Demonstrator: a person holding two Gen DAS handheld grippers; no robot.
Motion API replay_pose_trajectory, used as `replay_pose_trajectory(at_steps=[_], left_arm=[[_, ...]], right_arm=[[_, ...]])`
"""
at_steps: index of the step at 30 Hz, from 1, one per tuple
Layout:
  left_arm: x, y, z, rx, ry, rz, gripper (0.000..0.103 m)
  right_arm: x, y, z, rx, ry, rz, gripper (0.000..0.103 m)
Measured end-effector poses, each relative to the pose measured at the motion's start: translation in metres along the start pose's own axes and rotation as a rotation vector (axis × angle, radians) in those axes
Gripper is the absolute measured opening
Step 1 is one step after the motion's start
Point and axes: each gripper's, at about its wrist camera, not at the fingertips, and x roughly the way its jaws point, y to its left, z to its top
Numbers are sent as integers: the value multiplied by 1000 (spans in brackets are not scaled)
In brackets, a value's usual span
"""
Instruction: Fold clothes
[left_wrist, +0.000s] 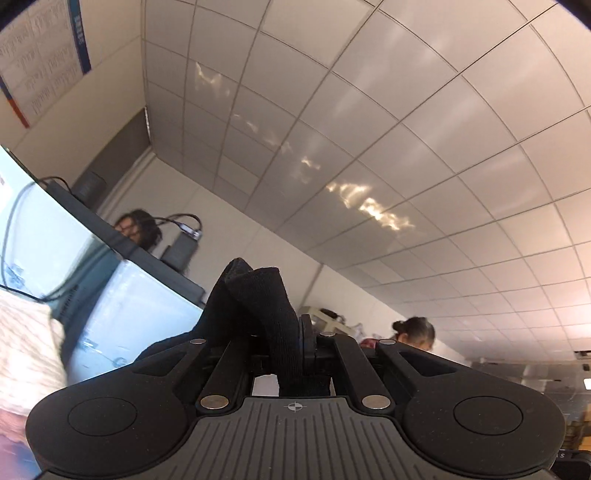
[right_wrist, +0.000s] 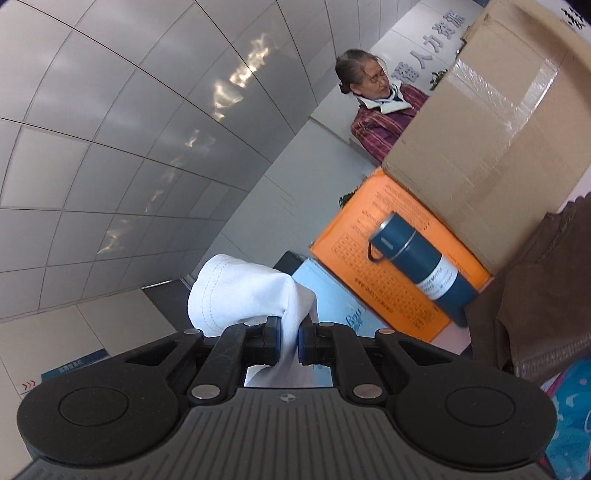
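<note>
Black cloth (left_wrist: 255, 306) pinched in left gripper (left_wrist: 291, 354), jaws closed tight on a bunched fold, raised toward ceiling (left_wrist: 369, 110). White cloth (right_wrist: 243, 295) clamped in right gripper (right_wrist: 290, 345) — jaws nearly together, fabric draped over left finger, also tilted up. Whether one garment or two, cannot tell. No table or flat fold visible in either view. Judged early or mid-lift — cloth gripped and raised, nothing seen laid flat; folding and setting down likely left. Box (right_wrist: 491, 122), flask (right_wrist: 421, 266) off to right.
</note>
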Motion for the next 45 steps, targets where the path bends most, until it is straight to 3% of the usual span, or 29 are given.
replay_pose_trajectory(at_steps=[3, 6, 11, 13, 14, 15, 16, 17, 21, 28, 31, 34, 38, 41, 42, 45], left_arm=[[-24, 23, 1, 49, 59, 102, 5], [-42, 43, -4, 81, 178, 182, 7], [-72, 78, -28, 43, 387, 289, 9], [-88, 88, -34, 11, 443, 328, 16], [-100, 92, -37, 0, 455, 364, 28], [-108, 95, -36, 1, 447, 401, 48], [-115, 97, -35, 6, 431, 436, 59], [-120, 99, -31, 24, 404, 474, 75], [-124, 95, -13, 150, 336, 545, 87], [-100, 55, -15, 443, 288, 410, 101], [-80, 46, -23, 486, 346, 335, 101], [-62, 39, -23, 502, 372, 189, 101], [-30, 29, -14, 521, 383, 50, 103], [4, 22, -13, 595, 457, -56, 103], [18, 21, -19, 624, 515, -92, 103], [52, 26, -43, 624, 692, -96, 103]], right_arm=[[3, -3, -32, 11, 89, -7, 8], [2, -2, -60, -21, 176, -22, 8], [-12, -5, -88, -113, 293, -91, 10], [-22, -12, -90, -134, 327, -128, 15], [-29, -14, -91, -144, 335, -149, 22], [-36, -16, -90, -157, 331, -176, 27], [-42, -18, -88, -171, 314, -201, 45], [-49, -19, -84, -187, 285, -225, 53], [-66, -18, -68, -283, 160, -312, 61], [-68, -21, -66, -292, 181, -317, 74], [-62, -23, -71, -294, 227, -329, 76], [-52, -19, -73, -349, 270, -335, 82], [-35, -8, -74, -416, 312, -341, 88], [-18, -1, -73, -433, 339, -339, 89], [-11, 0, -72, -437, 349, -332, 89], [11, 3, -70, -458, 367, -367, 92]])
